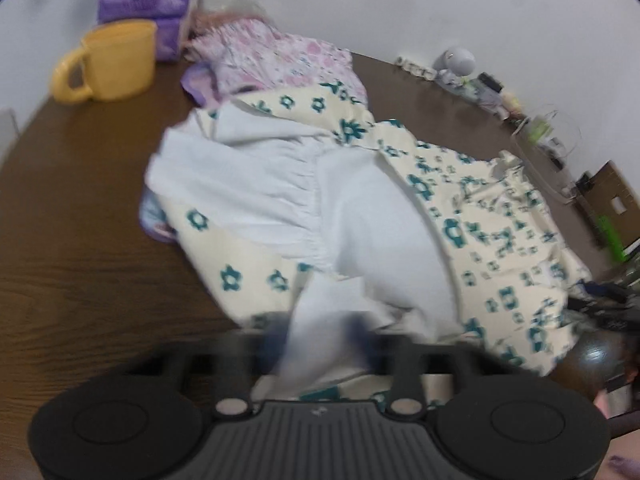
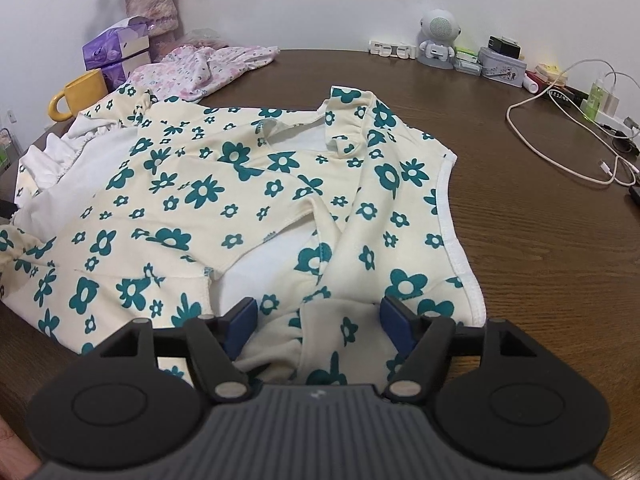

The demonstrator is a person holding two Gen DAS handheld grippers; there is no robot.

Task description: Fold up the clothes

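A cream dress with teal flowers (image 2: 208, 200) lies spread on the brown table (image 2: 540, 240), its white lining (image 1: 340, 208) turned up on the left side. My left gripper (image 1: 320, 332) is blurred; white lining fabric sits between its blue pads, which look closed on it. My right gripper (image 2: 320, 320) stands open at the near edge of the dress, with a fold of flowered fabric lying between its blue pads (image 2: 394, 318). A pink floral garment (image 2: 208, 64) lies crumpled at the back; it also shows in the left wrist view (image 1: 276, 60).
A yellow mug (image 2: 80, 92) and purple tissue boxes (image 2: 116, 50) stand at the back left beside a flower vase (image 2: 152, 8). A white speaker figure (image 2: 438, 36), a tin (image 2: 502, 66), chargers and white cables (image 2: 560, 152) sit at the back right.
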